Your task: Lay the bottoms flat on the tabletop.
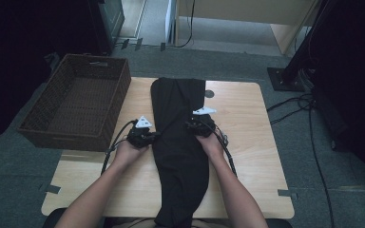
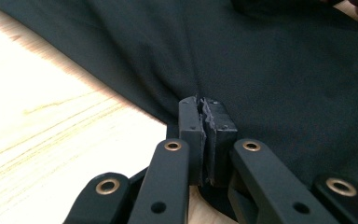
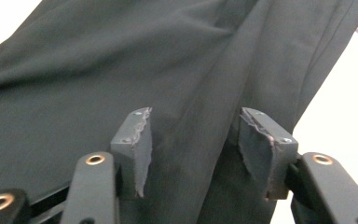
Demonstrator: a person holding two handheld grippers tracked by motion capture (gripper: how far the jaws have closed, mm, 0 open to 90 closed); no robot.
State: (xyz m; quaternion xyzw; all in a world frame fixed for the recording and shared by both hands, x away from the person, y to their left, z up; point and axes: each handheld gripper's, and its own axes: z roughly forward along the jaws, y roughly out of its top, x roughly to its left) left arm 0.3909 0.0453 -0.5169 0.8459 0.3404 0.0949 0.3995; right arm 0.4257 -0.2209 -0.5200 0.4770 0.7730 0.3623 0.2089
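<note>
With the left claw (image 2: 204, 135) clenched on the black trousers' (image 1: 178, 137) edge and the right claw (image 3: 193, 149) released over them, a tug could skew the fold.

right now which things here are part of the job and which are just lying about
In the job:
- black garment, laid lengthwise on the table
- left gripper, jaws shut on the garment's edge
- right gripper, jaws open over the cloth

Just lying about:
- brown wicker basket at the table's left
- cables on the floor
- black stand base
</note>
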